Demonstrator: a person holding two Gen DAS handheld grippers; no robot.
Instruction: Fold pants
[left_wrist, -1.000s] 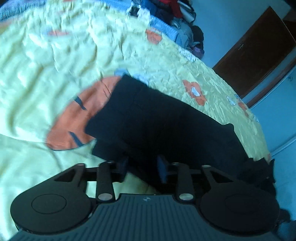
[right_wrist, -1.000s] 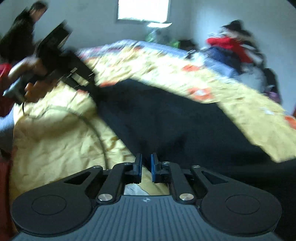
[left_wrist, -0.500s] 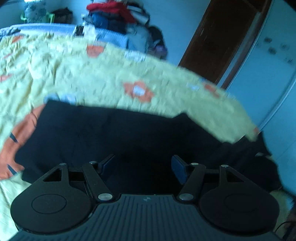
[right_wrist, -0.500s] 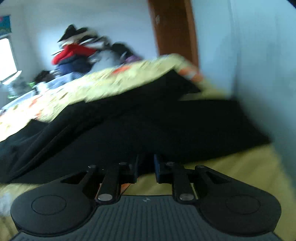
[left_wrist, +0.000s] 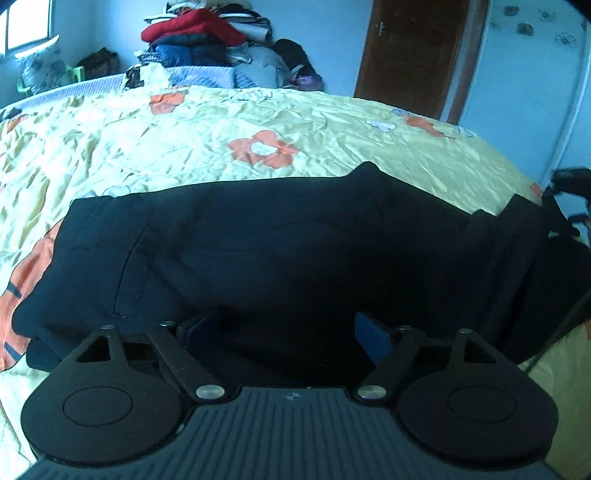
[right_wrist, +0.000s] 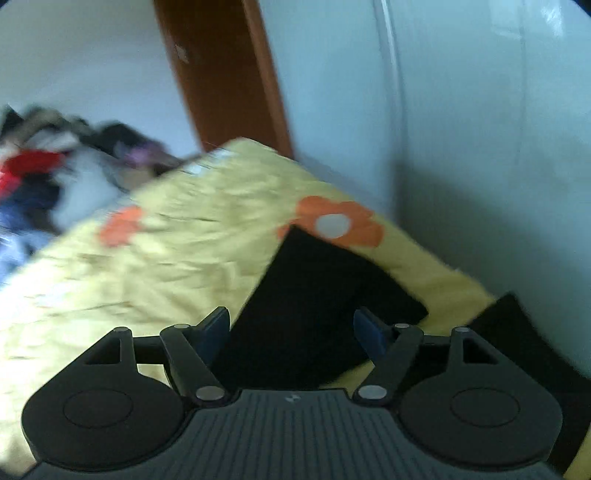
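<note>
Right now the black pants (left_wrist: 280, 251) lie spread across the near part of a bed covered by a yellow quilt (left_wrist: 207, 122) printed with orange flowers. Seen from the left wrist, they run as one long band from left to right, with a seam and a pocket line visible toward the left end and a bunched part at the far right edge of the bed. The left gripper (left_wrist: 286, 334) hangs just above the near edge of the cloth, its jaws opening wide, with the blue pads clear of the fabric and nothing pinched.

The right wrist view is blurred, so detail is poor, but a dark leg end (right_wrist: 314, 295) seems to lie flat on the quilt near the bed's corner. The right gripper (right_wrist: 291, 332) is over it with its jaws opening too and gripping nothing.

Far across the bed sits a pile of clothes (left_wrist: 207, 40), and a brown door (left_wrist: 413, 55) stands in the pale wall to the right.
</note>
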